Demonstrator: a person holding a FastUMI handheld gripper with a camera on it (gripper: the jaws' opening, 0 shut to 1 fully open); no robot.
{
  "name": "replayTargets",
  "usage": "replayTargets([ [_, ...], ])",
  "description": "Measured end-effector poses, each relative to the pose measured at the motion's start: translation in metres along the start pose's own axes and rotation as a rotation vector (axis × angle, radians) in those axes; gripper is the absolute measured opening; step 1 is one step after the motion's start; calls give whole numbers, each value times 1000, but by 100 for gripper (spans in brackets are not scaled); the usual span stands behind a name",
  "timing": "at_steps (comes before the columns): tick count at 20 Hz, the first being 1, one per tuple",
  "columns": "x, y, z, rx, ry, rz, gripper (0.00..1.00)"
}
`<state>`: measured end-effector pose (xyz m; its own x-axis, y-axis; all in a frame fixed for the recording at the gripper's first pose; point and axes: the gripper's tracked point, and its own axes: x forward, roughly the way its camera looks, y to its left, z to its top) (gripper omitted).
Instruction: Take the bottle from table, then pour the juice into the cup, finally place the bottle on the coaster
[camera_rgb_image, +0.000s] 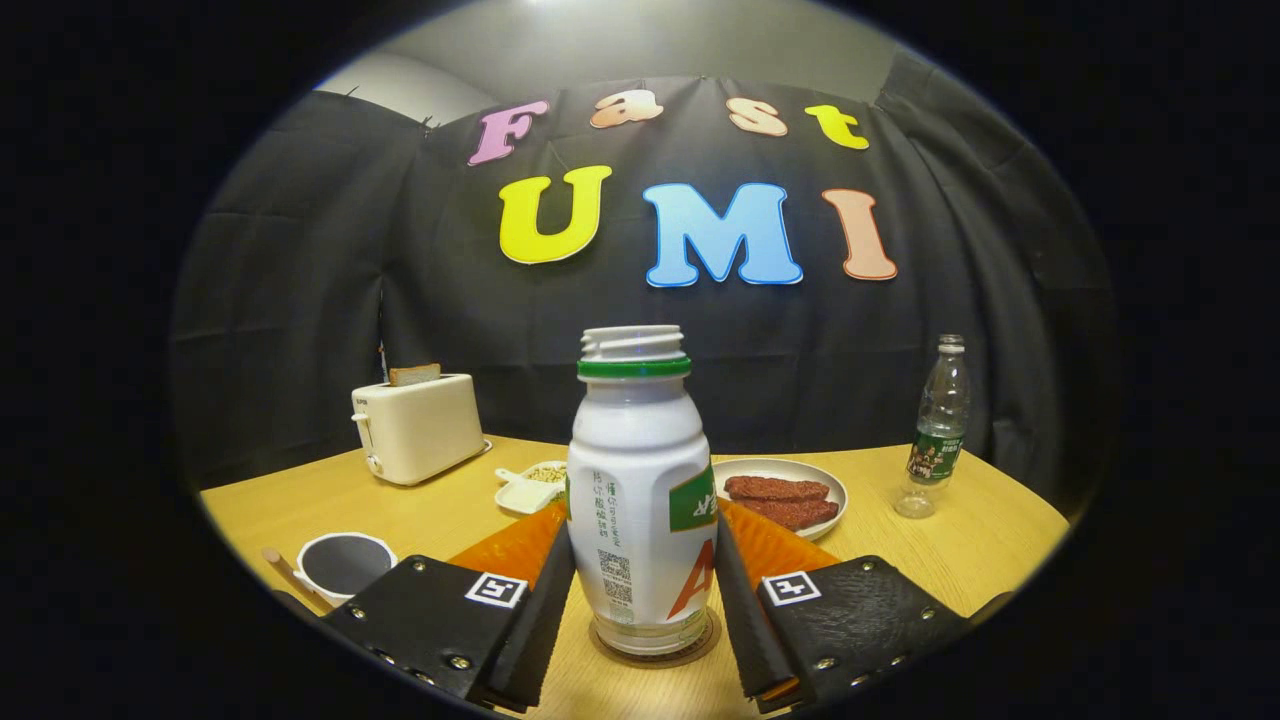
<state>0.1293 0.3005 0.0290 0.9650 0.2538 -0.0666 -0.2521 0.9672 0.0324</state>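
A white juice bottle (640, 480) with a green neck ring and no cap stands upright on a round brown coaster (655, 655) on the wooden table. My gripper (643, 532) is around its lower body, with one finger against each side, shut on it. The white cup (345, 565), dark inside, stands on the table to the left, just beyond the left finger.
An orange mat (775, 545) lies behind the bottle. Beyond it are a small white dish of seeds (532, 487) and a plate of meat slices (785, 495). A cream toaster (415, 425) stands far left, a clear water bottle (935, 430) far right. A wooden stick (280, 565) lies beside the cup.
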Motion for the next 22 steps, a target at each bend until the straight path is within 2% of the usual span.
replayTargets([
  [22, 15, 1, -24, -18, 14, 0, 71],
])
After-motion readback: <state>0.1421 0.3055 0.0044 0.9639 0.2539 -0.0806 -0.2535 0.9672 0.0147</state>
